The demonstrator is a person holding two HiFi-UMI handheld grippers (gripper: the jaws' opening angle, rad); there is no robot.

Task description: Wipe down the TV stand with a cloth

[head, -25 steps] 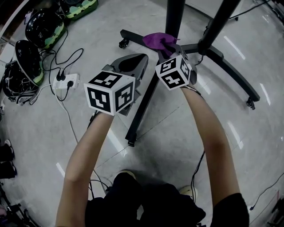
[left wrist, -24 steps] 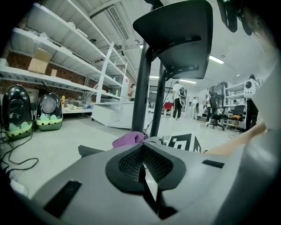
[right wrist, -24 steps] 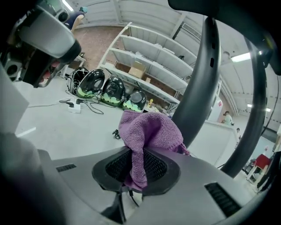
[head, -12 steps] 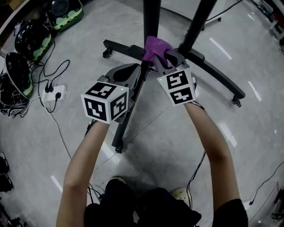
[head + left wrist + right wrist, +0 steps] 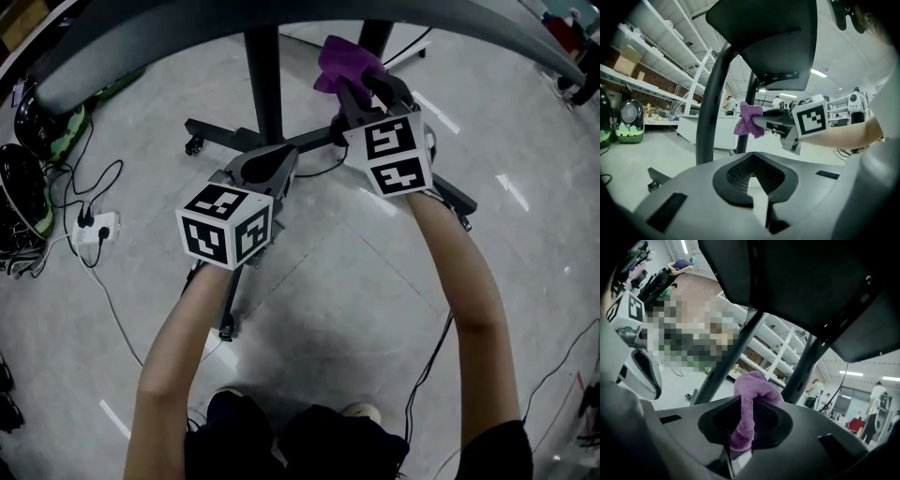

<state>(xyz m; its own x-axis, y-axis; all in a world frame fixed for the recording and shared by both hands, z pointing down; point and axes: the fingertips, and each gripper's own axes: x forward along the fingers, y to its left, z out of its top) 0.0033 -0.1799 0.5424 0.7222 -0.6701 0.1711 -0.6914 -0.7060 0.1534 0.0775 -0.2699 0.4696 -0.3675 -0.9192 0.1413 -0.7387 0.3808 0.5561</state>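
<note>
- The right claw [image 5: 364,89] is clamped on the purple cloth [image 5: 339,62], which it holds raised just beside the right upright post [image 5: 377,36] of the TV stand [image 5: 309,141].
- The left claw [image 5: 265,165] has its jaws together with nothing between them, near the left post [image 5: 265,84].

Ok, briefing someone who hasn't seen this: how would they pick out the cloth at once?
Find the black TV stand, two posts rising from wheeled legs on grey floor. By its right post, the right hand-held gripper is shut on the cloth: a small bunched rag, the only purple thing among black metal.
</note>
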